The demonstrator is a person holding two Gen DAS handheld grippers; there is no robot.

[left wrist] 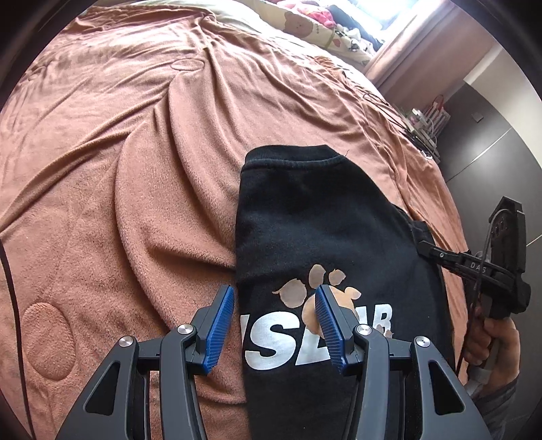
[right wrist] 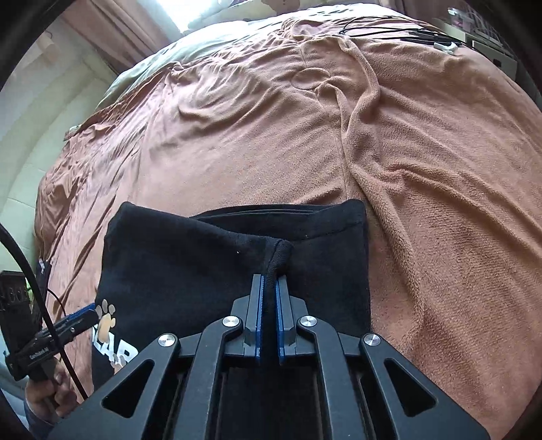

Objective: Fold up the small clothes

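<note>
Your black garment [left wrist: 318,216] is small, dark knit, with white block letters and tan paw prints [left wrist: 315,287] on it; a ribbed hem runs along its far edge. It lies on the bed, on a rumpled salmon-brown blanket [left wrist: 135,135], partly folded over itself.

Your right gripper [right wrist: 269,287] has its fingers closed on a pinched ridge of the black fabric, which bunches up into a seam just ahead of the pads. Your left gripper [left wrist: 274,325] hangs with its fingers apart above the printed part; the near garment edge sits between them, pads not pressing on anything I can see.

The lettering is cut by the fingers and folds, not readable in full. The garment's near end is hidden under both grippers. What kind of garment it is, can't tell.

Plenty of bare blanket to the left and beyond. The right bed edge carries cables [right wrist: 406,32] and clutter. A patterned pillow [left wrist: 305,23] sits at the far end.
</note>
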